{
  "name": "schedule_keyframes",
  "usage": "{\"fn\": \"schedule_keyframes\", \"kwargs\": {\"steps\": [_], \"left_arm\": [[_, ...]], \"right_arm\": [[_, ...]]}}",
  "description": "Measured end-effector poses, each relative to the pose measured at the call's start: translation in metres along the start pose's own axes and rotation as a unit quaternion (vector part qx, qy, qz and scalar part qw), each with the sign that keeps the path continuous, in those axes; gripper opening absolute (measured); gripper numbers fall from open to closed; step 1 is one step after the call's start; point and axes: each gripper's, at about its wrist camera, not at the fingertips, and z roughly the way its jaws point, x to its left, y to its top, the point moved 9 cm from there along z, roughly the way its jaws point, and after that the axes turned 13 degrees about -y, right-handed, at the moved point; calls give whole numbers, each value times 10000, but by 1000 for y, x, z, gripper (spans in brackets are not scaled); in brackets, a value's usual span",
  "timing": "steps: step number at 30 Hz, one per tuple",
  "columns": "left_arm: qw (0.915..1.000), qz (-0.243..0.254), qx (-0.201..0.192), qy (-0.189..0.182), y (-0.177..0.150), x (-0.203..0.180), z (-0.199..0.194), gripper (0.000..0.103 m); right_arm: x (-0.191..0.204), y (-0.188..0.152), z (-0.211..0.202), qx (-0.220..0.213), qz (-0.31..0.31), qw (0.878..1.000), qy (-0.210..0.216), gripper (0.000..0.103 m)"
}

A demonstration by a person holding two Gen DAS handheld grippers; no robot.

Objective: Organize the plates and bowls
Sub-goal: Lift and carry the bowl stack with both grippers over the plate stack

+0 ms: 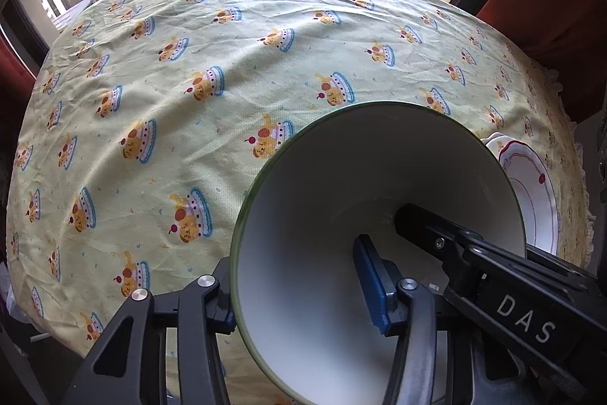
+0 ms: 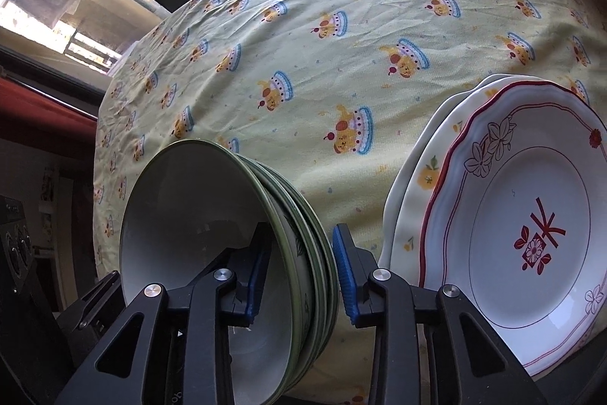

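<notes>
Bowls (image 2: 227, 253), nested and green-rimmed, sit between my right claw's (image 2: 299, 276) spread fingers; my left claw (image 1: 299, 295) pinches their wall, plates (image 2: 512, 234) just right.

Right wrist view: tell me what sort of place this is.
Probably a home dining spot by a window: a cartoon-print tablecloth, stacked bowls and plates, and a window with a railing outside.

Each black gripper (image 1: 299, 295) has blue ribbed pads (image 2: 345, 272), silver screws, "DAS" lettering.

Glossy glazed ceramic bowls (image 2: 212, 253) and plates (image 2: 523, 234), on wrinkled, matt printed cloth tablecloth (image 1: 227, 71).
</notes>
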Motion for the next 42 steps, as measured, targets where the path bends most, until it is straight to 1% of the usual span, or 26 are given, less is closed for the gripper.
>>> {"fn": "schedule_keyframes", "kwargs": {"steps": [4, 7, 12, 17, 22, 25, 28, 34, 38, 42], "left_arm": [[9995, 162, 182, -197, -1, 1, -1, 49], [9986, 273, 331, -322, -1, 4, -3, 49], [9977, 503, 315, -336, 0, 9, -18, 47], [9969, 562, 233, -492, -1, 13, -34, 46], [9958, 710, 202, -545, -4, 8, -47, 46], [9958, 746, 160, -515, -3, 3, -50, 46], [9959, 788, 69, -439, -3, -3, -54, 46], [9959, 842, -124, -301, -1, -22, -58, 46], [9967, 750, -229, -227, -1, -38, -57, 45], [9971, 628, -369, -222, 0, -56, -58, 45]], "right_arm": [[2, -2, -6, -166, 8, 9990, -406, 36], [5, -4, -9, -217, 71, 9981, -577, 36], [13, -9, -15, -221, 281, 9972, -659, 36], [25, -12, -32, -477, 372, 9946, -847, 36], [28, -19, -47, -553, 559, 9925, -939, 36], [28, -21, -55, -627, 608, 9917, -941, 36], [24, -23, -60, -678, 641, 9920, -849, 36], [12, -20, -73, -854, 497, 9927, -687, 36], [-4, -17, -79, -865, 438, 9934, -619, 36], [-18, -13, -89, -933, 251, 9935, -601, 36]]}}
